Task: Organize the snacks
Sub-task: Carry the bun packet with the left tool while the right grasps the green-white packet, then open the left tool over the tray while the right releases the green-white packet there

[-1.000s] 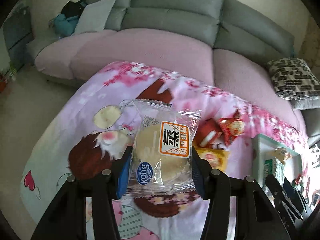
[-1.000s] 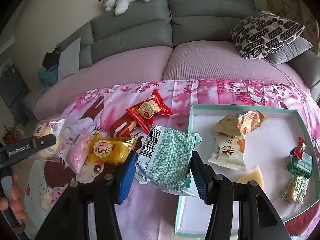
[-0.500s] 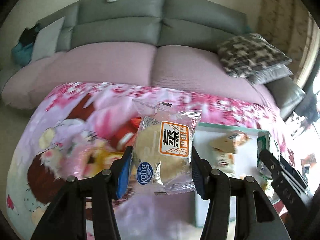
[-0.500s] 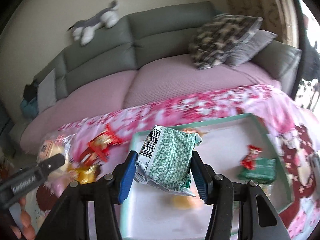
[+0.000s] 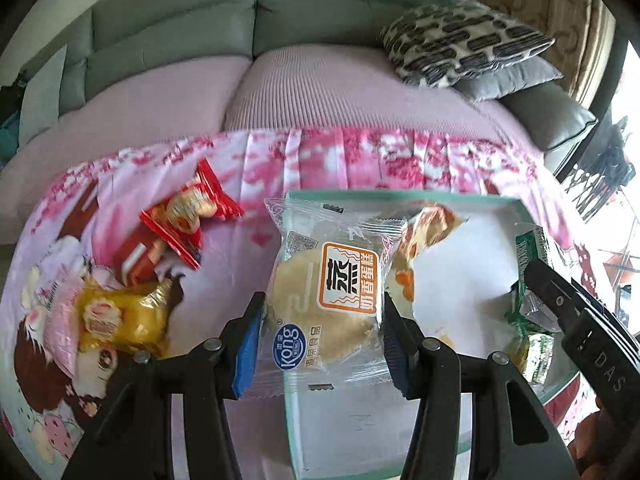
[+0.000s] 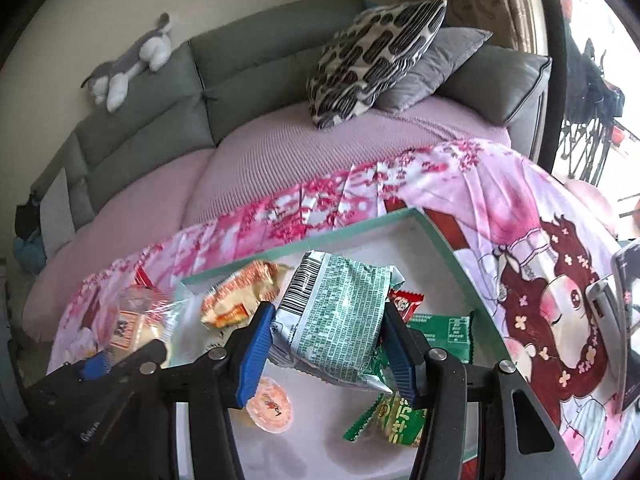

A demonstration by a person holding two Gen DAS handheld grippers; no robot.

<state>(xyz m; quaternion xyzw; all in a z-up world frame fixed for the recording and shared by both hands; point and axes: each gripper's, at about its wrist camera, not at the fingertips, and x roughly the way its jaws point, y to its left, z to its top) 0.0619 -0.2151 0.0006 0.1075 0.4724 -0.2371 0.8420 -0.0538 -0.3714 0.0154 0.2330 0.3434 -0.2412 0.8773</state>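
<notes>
Left gripper [image 5: 322, 330]: pads pinching steamed cake packet [image 5: 332, 292] at its sides, above the tray [image 5: 400, 196] rim; soft, light, crushable, slick film; long axis vertical in view, seal ends up and down

Right gripper [image 6: 326, 350]: clamped on green foil packet [image 6: 340, 320] over the tray; light, crinkly; barcode end tilted upper-left

A grey sofa [image 6: 248, 76] with pink seat covers [image 5: 340, 92] holds patterned cushions [image 6: 372, 60] beside a bright window [image 6: 592, 20].
</notes>
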